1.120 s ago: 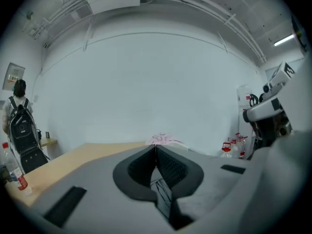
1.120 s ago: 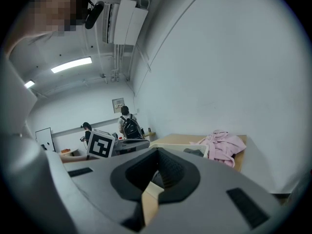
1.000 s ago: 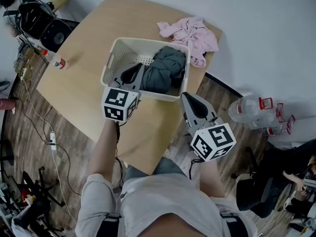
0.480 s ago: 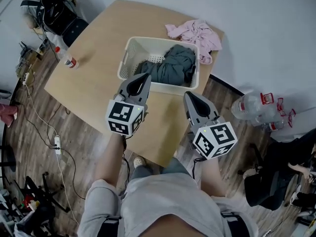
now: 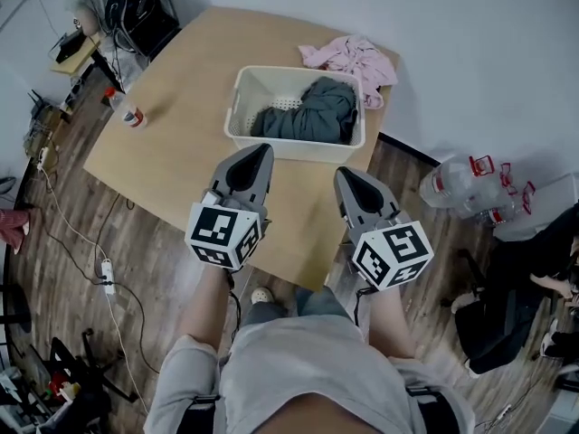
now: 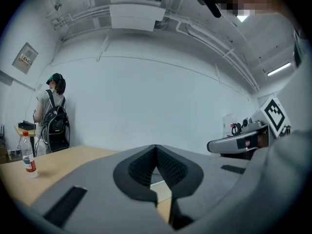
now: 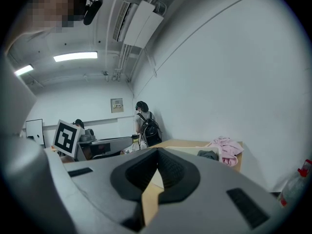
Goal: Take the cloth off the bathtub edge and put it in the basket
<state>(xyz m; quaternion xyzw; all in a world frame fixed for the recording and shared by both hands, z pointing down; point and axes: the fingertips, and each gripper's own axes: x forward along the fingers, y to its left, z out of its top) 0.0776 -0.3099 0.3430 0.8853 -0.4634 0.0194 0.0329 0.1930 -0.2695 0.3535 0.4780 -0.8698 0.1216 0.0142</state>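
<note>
Grey cloth (image 5: 312,114) lies heaped in the basket (image 5: 237,116) on the table (image 5: 172,152), so the job looks done. Both the left gripper (image 5: 261,151) and right gripper (image 5: 343,175) are closed and empty. A pink cloth (image 5: 353,60) beside the basket could slip off the table edge if nudged.

Even cool indoor light, ceiling lamp (image 7: 75,56) glaring, fisheye bending, dark vignetted corners
</note>
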